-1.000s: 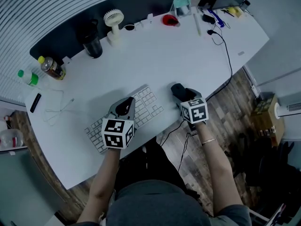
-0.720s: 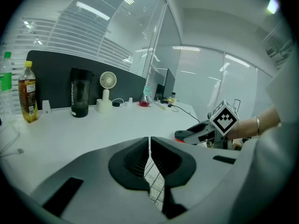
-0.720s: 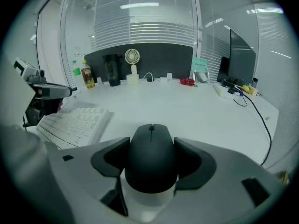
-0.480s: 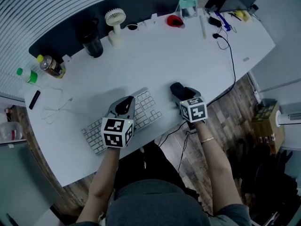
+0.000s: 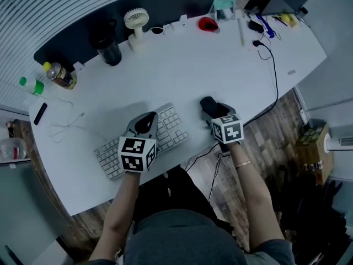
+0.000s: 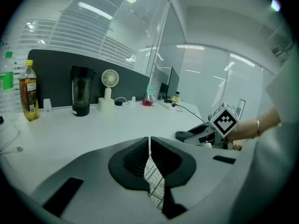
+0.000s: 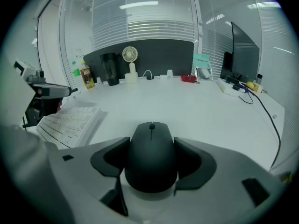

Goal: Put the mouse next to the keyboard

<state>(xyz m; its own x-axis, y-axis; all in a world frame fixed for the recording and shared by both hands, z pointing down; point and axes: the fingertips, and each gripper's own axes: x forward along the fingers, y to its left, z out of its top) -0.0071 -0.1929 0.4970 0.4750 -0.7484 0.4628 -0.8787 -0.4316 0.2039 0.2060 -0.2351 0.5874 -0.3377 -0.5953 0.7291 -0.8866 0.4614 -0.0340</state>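
Observation:
A black mouse (image 7: 151, 155) sits between the jaws of my right gripper (image 7: 152, 164), which is shut on its sides. In the head view the mouse (image 5: 206, 102) and right gripper (image 5: 214, 112) are low over the white table (image 5: 187, 65), just right of the white keyboard (image 5: 172, 125). The keyboard (image 7: 70, 122) lies to the left in the right gripper view. My left gripper (image 5: 146, 121) hovers over the keyboard's middle. It is shut with nothing held, and keys (image 6: 154, 181) show beneath its tips (image 6: 149, 146).
At the back along a dark partition (image 5: 165, 1) stand a black tumbler (image 5: 108, 53), a small white fan (image 5: 135, 25), two bottles (image 5: 59, 77) and a red object (image 5: 208, 24). A black cable (image 5: 271, 70) runs off the right edge. A white cable (image 5: 69, 127) lies at left.

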